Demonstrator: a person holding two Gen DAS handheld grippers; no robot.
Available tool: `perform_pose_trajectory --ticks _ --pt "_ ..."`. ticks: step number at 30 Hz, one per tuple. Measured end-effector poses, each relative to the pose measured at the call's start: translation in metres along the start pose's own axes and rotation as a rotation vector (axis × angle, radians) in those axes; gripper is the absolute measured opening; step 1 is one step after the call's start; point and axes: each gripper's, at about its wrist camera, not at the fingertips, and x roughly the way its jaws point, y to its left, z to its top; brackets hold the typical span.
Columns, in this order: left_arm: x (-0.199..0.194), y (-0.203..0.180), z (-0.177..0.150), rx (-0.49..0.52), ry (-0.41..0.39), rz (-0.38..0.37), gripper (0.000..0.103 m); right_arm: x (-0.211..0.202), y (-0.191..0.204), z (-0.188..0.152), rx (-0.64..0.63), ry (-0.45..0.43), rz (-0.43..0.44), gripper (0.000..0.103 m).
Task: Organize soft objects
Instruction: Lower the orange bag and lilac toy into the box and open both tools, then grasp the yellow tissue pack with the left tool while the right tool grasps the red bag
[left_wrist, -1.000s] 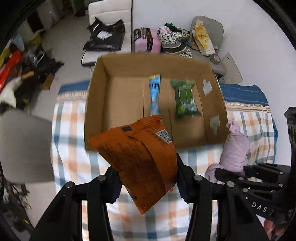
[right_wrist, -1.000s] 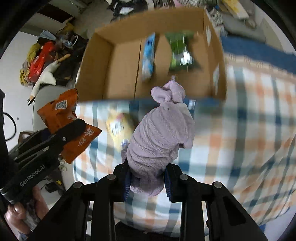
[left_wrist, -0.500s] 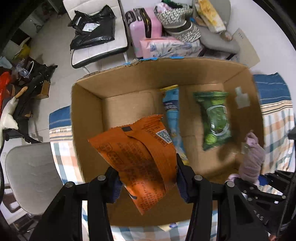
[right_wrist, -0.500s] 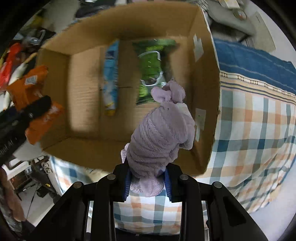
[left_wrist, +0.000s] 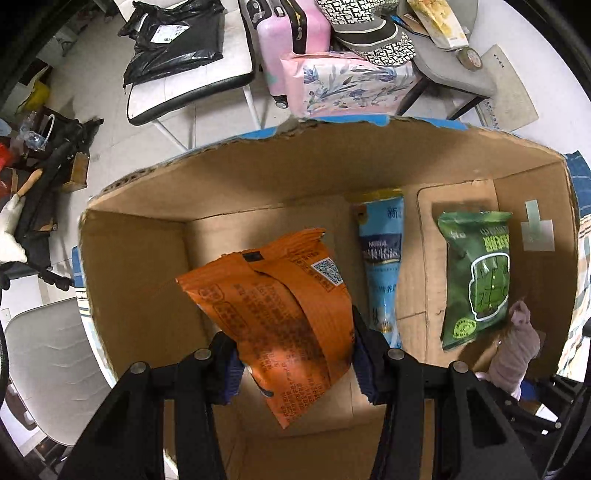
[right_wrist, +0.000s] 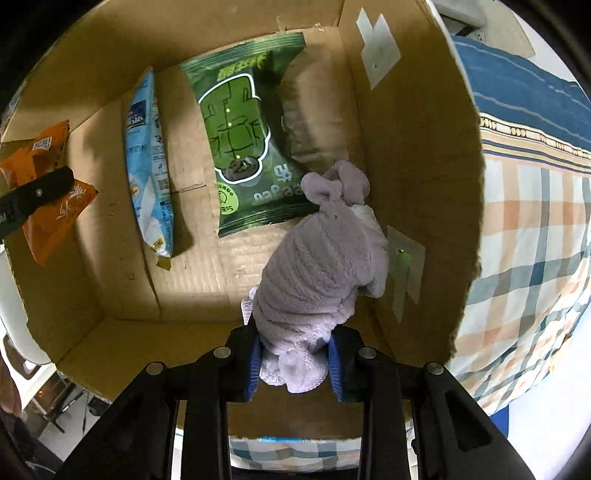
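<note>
My left gripper (left_wrist: 295, 360) is shut on an orange snack bag (left_wrist: 280, 310) and holds it over the left half of an open cardboard box (left_wrist: 133, 280). My right gripper (right_wrist: 293, 363) is shut on a lilac plush toy (right_wrist: 317, 273) and holds it inside the box (right_wrist: 417, 155) by its right wall. A blue packet (left_wrist: 382, 262) and a green snack bag (left_wrist: 476, 273) lie on the box floor. In the right wrist view the blue packet (right_wrist: 147, 162) and the green bag (right_wrist: 240, 147) lie left of the plush, and the orange bag (right_wrist: 48, 192) shows at far left.
The box sits on a checked cloth (right_wrist: 535, 236) with a blue border. Beyond the box, a pink suitcase (left_wrist: 291, 40), a pink floral pack (left_wrist: 347, 81), a white chair with a black bag (left_wrist: 177, 48) and a grey chair (left_wrist: 48, 365) stand on the floor.
Both grippers have moved forward and down from above the cloth into the box. The orange bag and the plush stay gripped. The packets in the box have not moved.
</note>
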Motion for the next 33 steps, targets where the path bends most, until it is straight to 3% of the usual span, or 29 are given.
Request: perform_pose_trajectory --ticks 8,10,17,18,20,26,33 --pt "0.006 0.000 0.010 -0.011 0.042 -0.003 0.050 0.018 0.003 0.007 0.001 0.013 -0.011 0.035" --pt "0.004 0.003 0.011 -0.026 0.036 -0.013 0.052 0.018 0.005 0.007 -0.005 0.012 -0.020 0.044" --pt "-0.013 0.011 0.010 -0.073 -0.010 -0.036 0.084 0.003 0.015 0.000 -0.020 -0.022 -0.024 0.060" --pt "-0.015 0.011 0.008 -0.040 -0.023 -0.070 0.087 0.001 0.017 -0.002 -0.021 -0.029 -0.026 0.061" --pt "-0.021 0.013 0.005 -0.047 -0.035 -0.062 0.090 -0.005 0.020 -0.005 -0.026 -0.036 -0.022 0.066" --pt "-0.042 0.021 -0.019 -0.079 -0.092 -0.077 0.097 -0.023 0.029 -0.019 -0.048 -0.092 -0.021 0.093" --pt "-0.075 0.024 -0.078 -0.127 -0.232 -0.072 0.098 -0.051 0.038 -0.046 -0.116 -0.252 -0.080 0.103"
